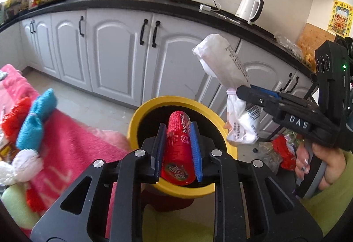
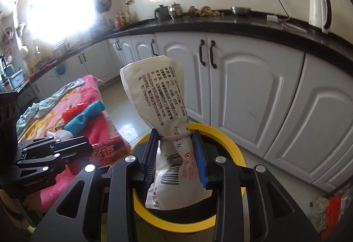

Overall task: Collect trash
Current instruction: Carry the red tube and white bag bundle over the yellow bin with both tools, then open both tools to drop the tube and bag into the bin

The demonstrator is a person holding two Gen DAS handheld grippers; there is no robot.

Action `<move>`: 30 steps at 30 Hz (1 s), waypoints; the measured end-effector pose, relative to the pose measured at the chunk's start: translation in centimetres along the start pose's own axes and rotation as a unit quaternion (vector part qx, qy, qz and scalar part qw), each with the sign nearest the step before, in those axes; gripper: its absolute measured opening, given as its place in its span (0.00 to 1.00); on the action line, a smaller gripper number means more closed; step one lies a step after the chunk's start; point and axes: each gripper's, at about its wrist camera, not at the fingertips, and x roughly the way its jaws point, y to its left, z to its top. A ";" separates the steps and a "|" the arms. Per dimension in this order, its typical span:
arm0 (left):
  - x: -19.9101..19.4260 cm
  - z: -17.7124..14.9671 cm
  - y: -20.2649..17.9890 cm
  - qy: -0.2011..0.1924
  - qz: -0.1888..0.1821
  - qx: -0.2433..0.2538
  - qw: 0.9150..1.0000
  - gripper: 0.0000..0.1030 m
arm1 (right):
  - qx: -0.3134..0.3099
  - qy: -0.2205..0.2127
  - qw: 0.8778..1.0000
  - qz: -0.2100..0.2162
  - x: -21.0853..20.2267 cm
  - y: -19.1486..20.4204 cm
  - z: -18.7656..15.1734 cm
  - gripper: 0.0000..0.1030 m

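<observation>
My left gripper (image 1: 177, 131) is shut on a red snack tube (image 1: 178, 144) and holds it over the mouth of a yellow-rimmed bin (image 1: 141, 114). My right gripper (image 2: 176, 138) is shut on a white plastic packet (image 2: 158, 96) with printed text and a barcode, held upright above the same bin (image 2: 229, 142). In the left wrist view the right gripper (image 1: 240, 90) shows at the right with the packet (image 1: 220, 58) just right of the bin. In the right wrist view the left gripper (image 2: 88, 144) shows at the left with the red tube (image 2: 106, 153).
A table under a pink blanket (image 1: 72, 142) stands left of the bin, with blue, red and white knitted items (image 1: 33, 125). White kitchen cabinets (image 1: 119, 54) and a black counter with a kettle (image 1: 249, 8) run behind. Red and clear wrappers (image 1: 280, 151) lie on the floor at the right.
</observation>
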 end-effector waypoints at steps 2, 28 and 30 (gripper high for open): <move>1.3 0.2 -0.1 0.003 -0.002 0.001 1.000 0.14 | 0.003 0.008 1.000 -0.011 0.8 -0.4 -0.3 0.30; -1.1 -0.4 2.9 -0.020 0.055 -0.007 0.998 0.42 | 0.027 -0.006 1.000 -0.001 0.9 0.3 -0.9 0.61; -2.1 -0.5 3.7 -0.026 0.067 -0.012 0.997 0.50 | 0.019 -0.013 1.000 0.000 0.5 1.3 -0.8 0.66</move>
